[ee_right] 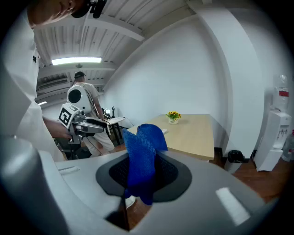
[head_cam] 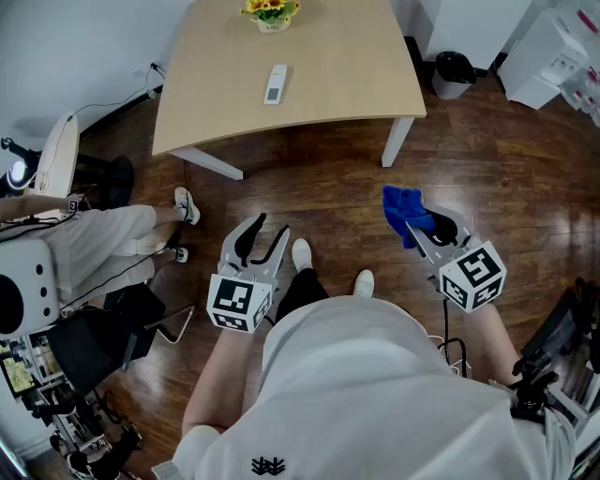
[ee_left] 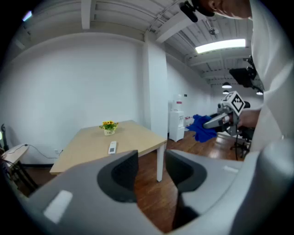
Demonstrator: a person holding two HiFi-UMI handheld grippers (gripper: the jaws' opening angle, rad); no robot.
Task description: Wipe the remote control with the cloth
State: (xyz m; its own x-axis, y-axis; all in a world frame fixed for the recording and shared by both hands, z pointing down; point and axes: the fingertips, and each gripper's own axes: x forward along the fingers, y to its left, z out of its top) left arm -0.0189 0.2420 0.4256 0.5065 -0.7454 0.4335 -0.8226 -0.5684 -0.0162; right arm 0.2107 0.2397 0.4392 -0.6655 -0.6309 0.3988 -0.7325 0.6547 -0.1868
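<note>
The remote control lies flat on the light wooden table, near its front edge and well short of the potted yellow flowers at the far side. Nothing touches it.

The blue cloth is off the table, clamped between the jaws of the right gripper. Its folds bunch forward past the tips, which in my judgement leaves a loose pad of fabric ready to be pressed on the remote.

The left gripper has its jaws a narrow gap apart, with only floor showing between them. It is probably kept free to steady the remote.

Both grippers are held over the wooden floor, well apart from the table. Wiping has not begun, and an approach to the table is needed first.
</note>
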